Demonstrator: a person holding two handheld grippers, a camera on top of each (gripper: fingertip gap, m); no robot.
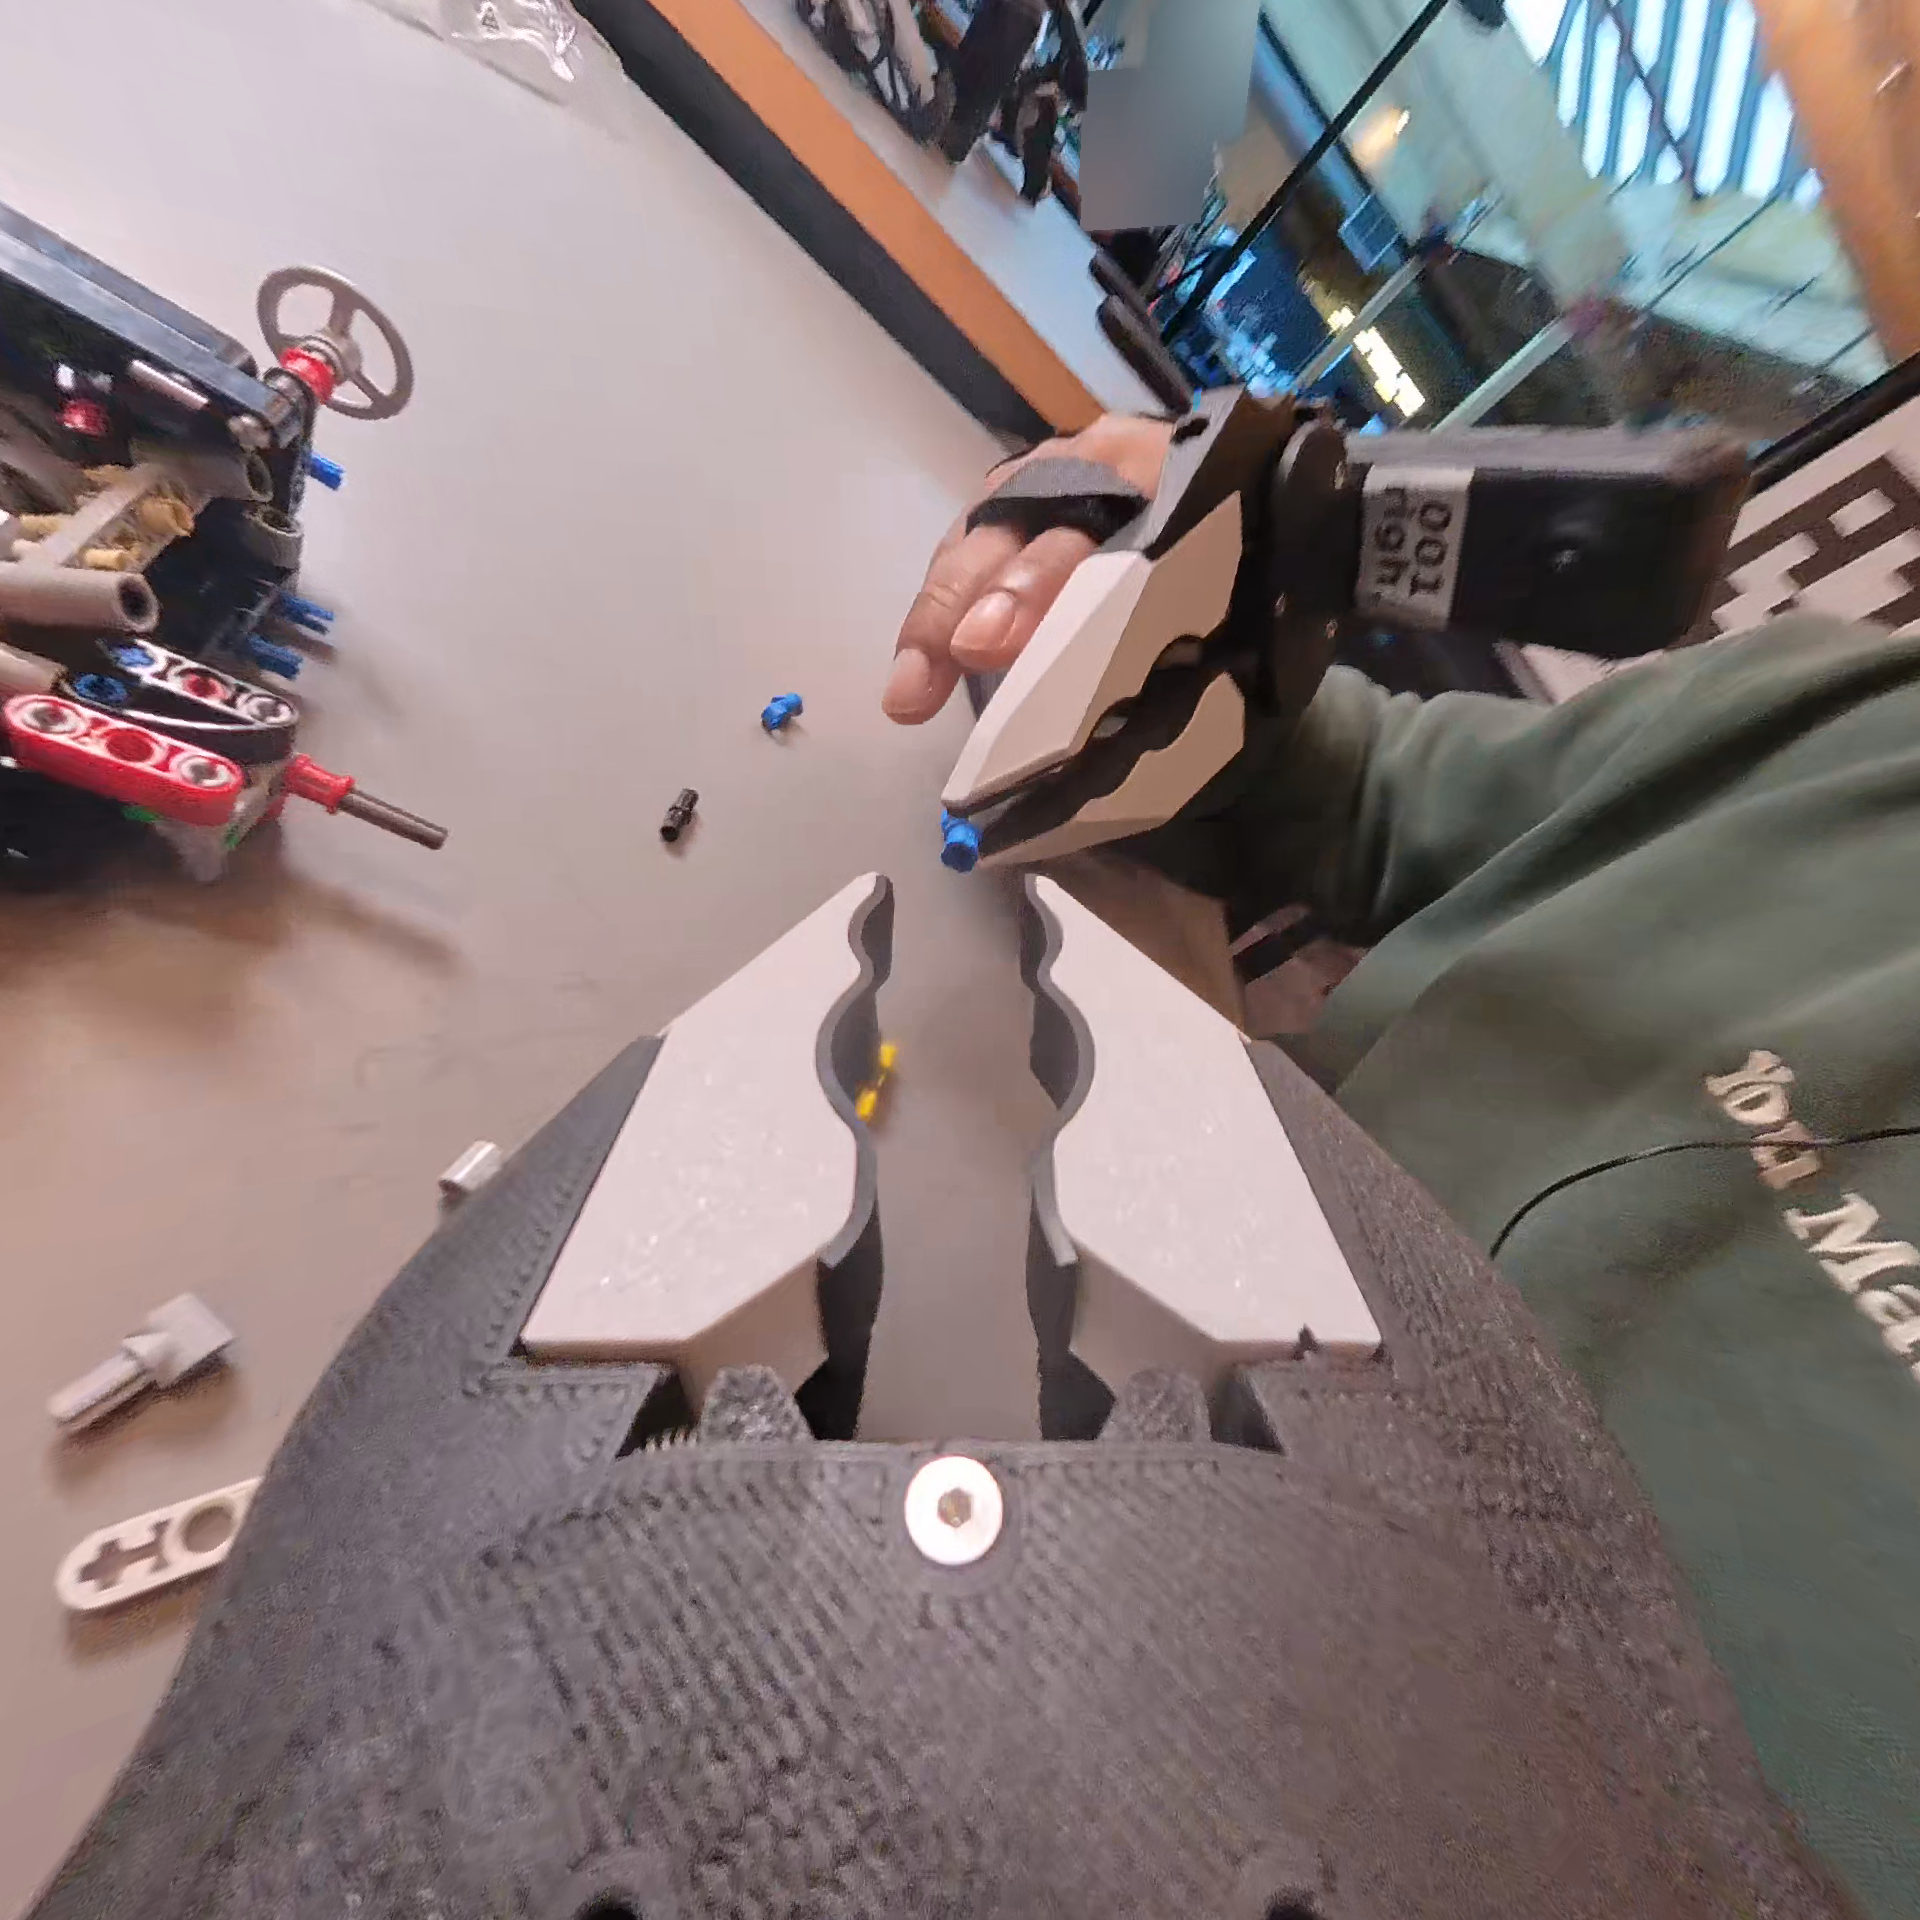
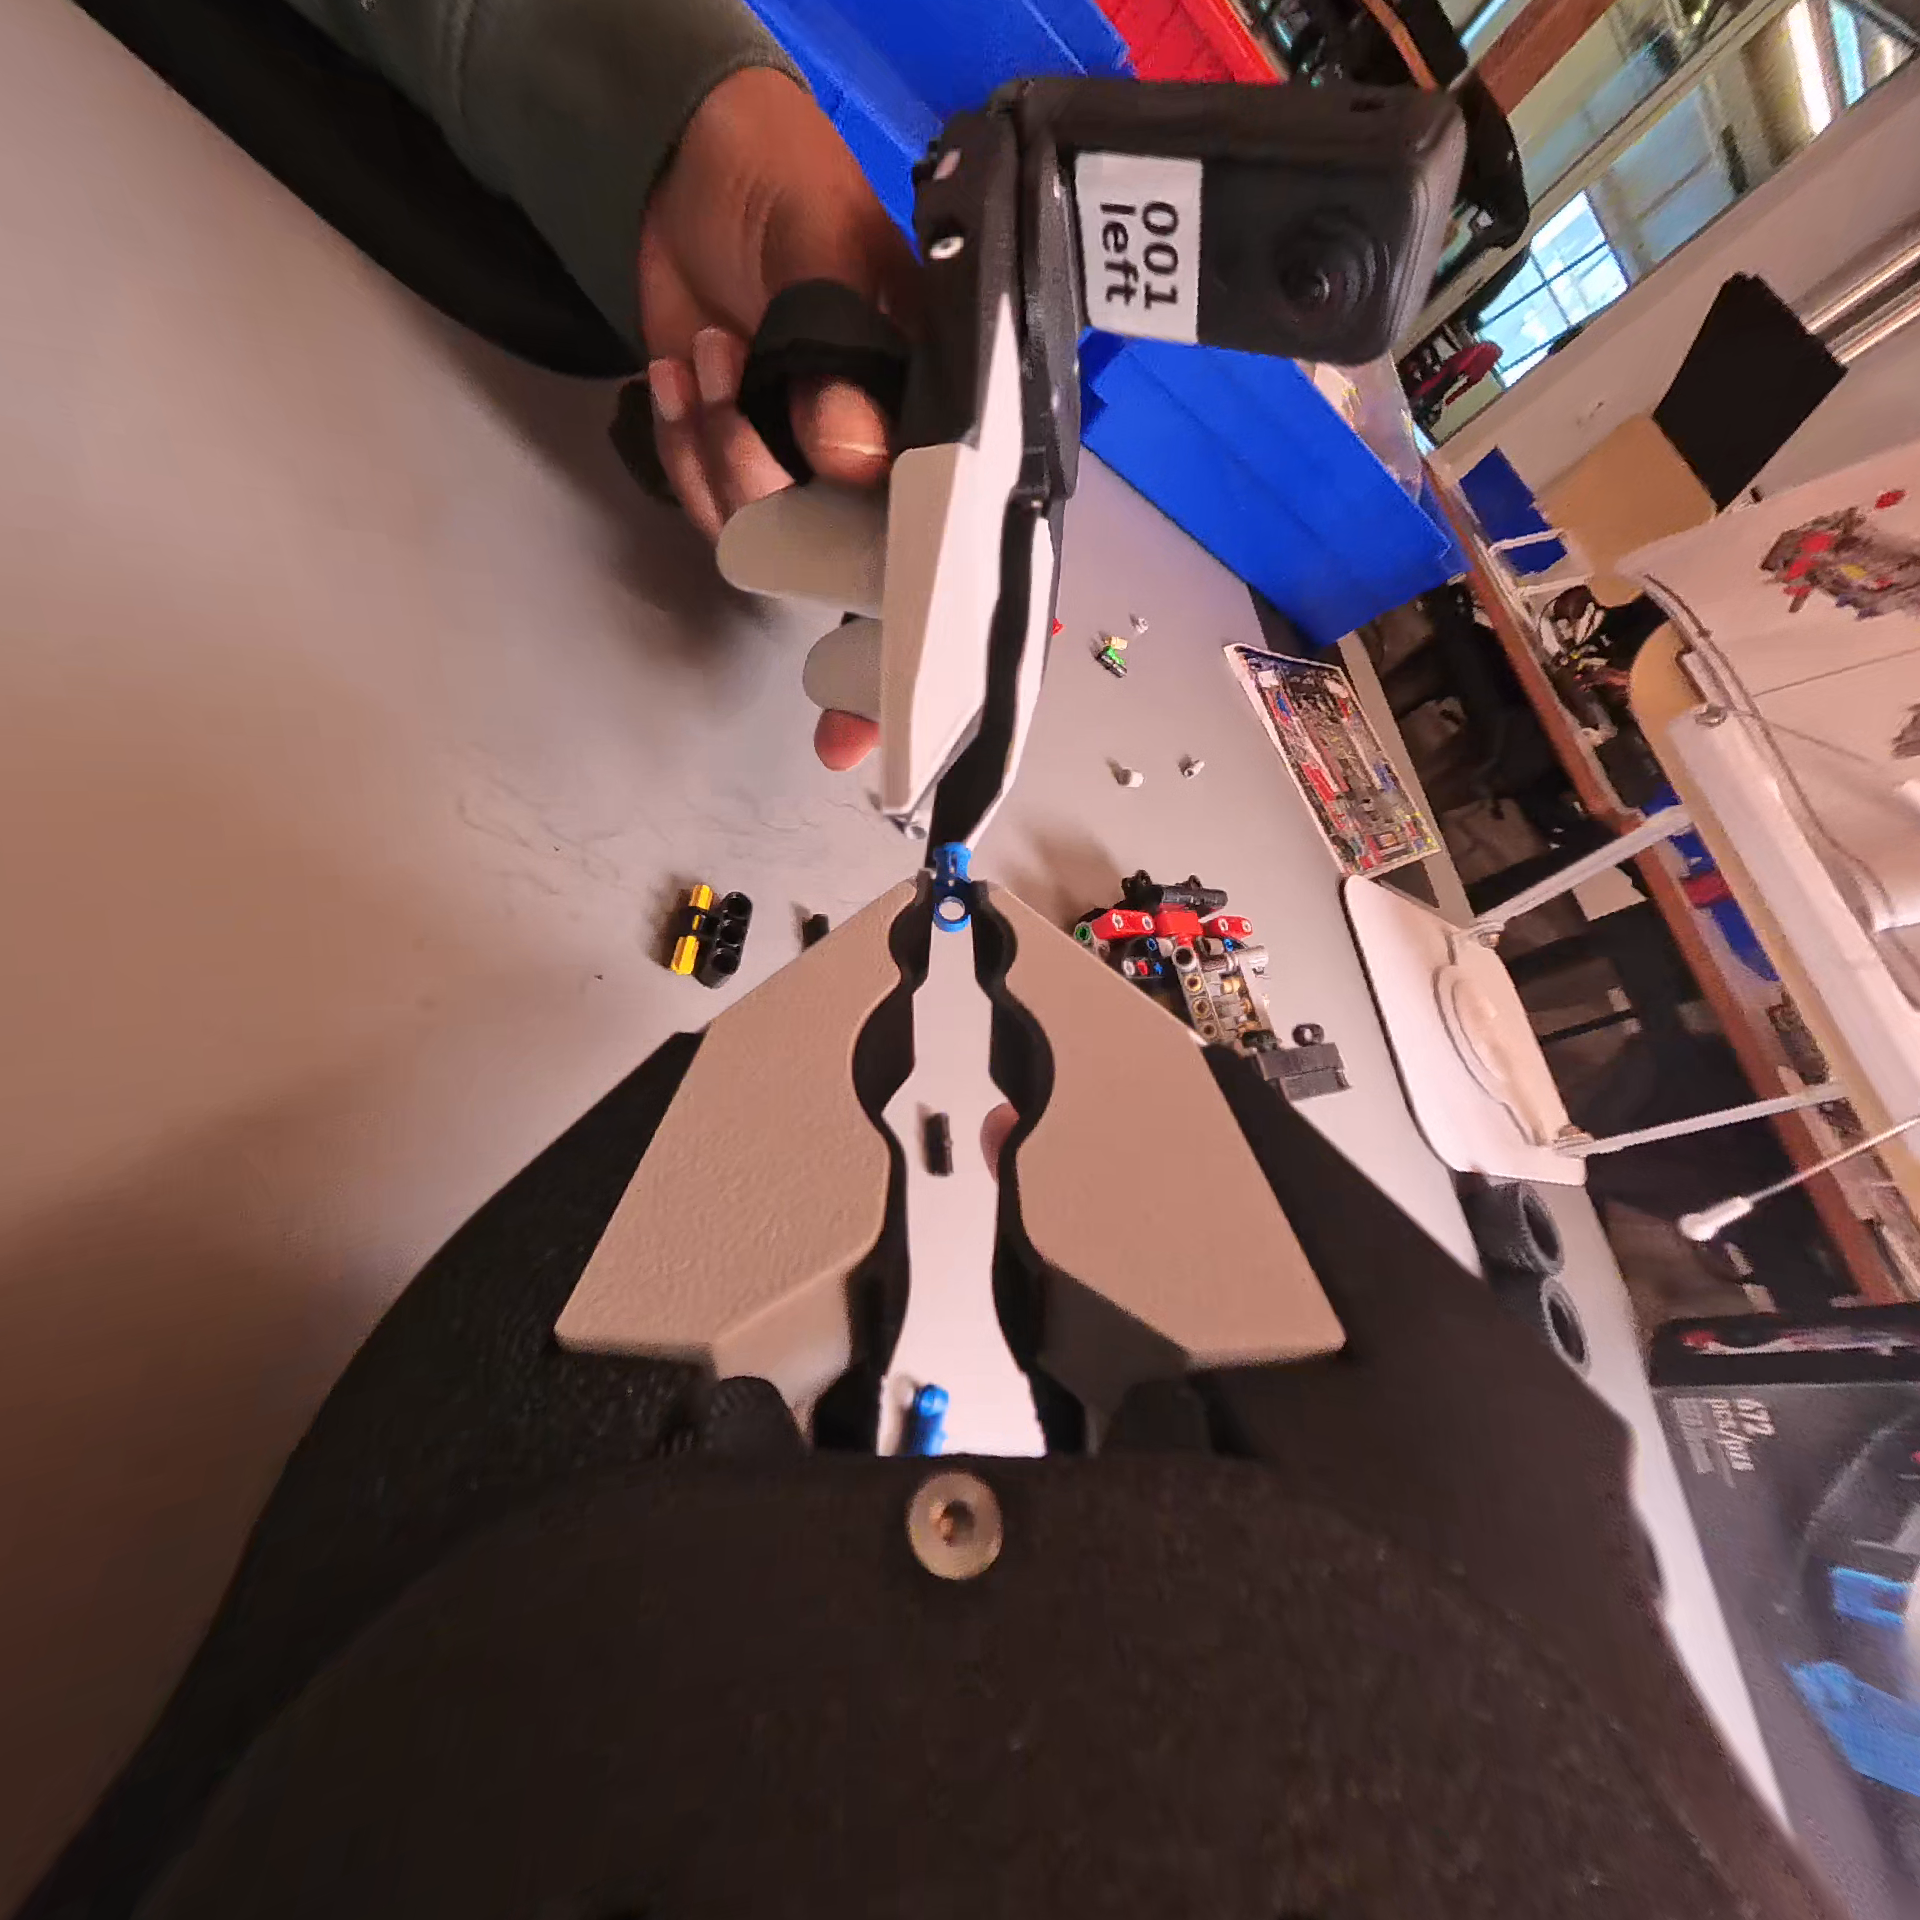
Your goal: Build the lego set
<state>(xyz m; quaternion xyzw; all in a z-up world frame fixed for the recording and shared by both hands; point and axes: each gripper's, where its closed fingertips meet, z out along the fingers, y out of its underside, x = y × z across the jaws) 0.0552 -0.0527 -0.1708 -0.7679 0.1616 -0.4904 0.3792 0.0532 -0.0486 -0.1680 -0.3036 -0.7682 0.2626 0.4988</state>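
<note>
Left gripper (image 1: pixel 956 883) sits closest in its own view, fingers spread with a clear gap, nothing between them. Right gripper (image 2: pixel 951 899) pinches a blue pin (image 2: pixel 951 896) at its very tips, held above the grey table (image 1: pixel 623 520); the two grippers' tips nearly meet. Partly built lego model (image 1: pixel 135 623) rests on the table, well apart. Loose spare blue pin (image 1: pixel 781 711) and black pin (image 1: pixel 677 814) lie between model and grippers.
</note>
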